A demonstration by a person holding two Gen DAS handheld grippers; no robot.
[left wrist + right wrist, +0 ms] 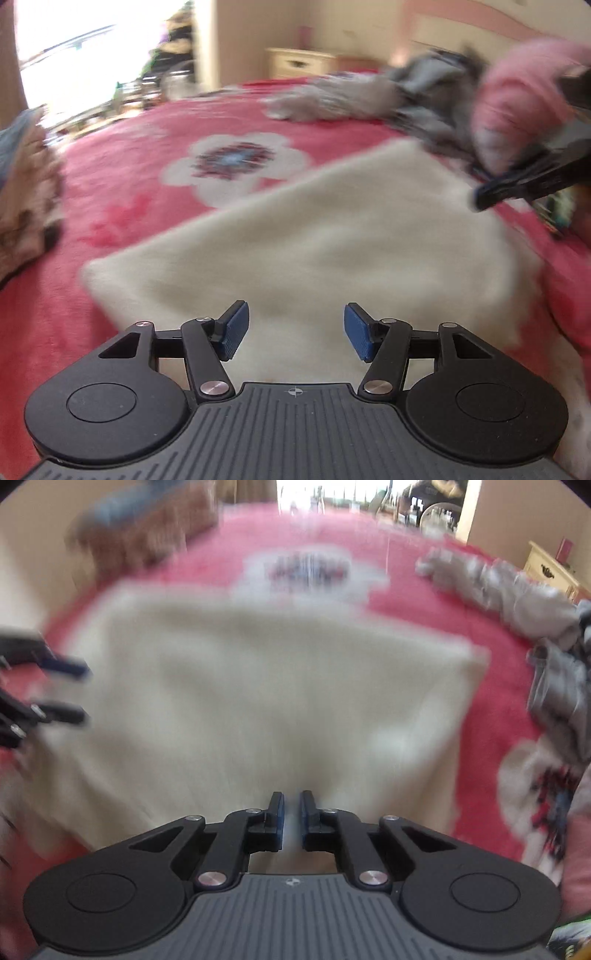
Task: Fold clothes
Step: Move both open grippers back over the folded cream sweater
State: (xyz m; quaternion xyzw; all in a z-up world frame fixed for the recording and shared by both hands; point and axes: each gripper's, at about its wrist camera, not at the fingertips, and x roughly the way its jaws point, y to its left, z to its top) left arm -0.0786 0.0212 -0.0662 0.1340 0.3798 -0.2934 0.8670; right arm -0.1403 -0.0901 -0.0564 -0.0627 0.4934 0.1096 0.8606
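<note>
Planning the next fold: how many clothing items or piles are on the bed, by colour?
Cream: 1, the cloth spread under both grippers.
Grey: 1 heap, pieces too blurred to separate.
Brown and blue: 1 pile at the far edge.
Total: 3

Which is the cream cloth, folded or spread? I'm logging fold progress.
Spread flat: the cream cloth lies as one broad sheet on the red bedspread, with corners out. Blur hides any fold underneath.

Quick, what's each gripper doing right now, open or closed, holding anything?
Left gripper: jaws open, nothing between them, above the cream garment.
Right gripper: jaws shut; grip on the garment cannot be told.
</note>
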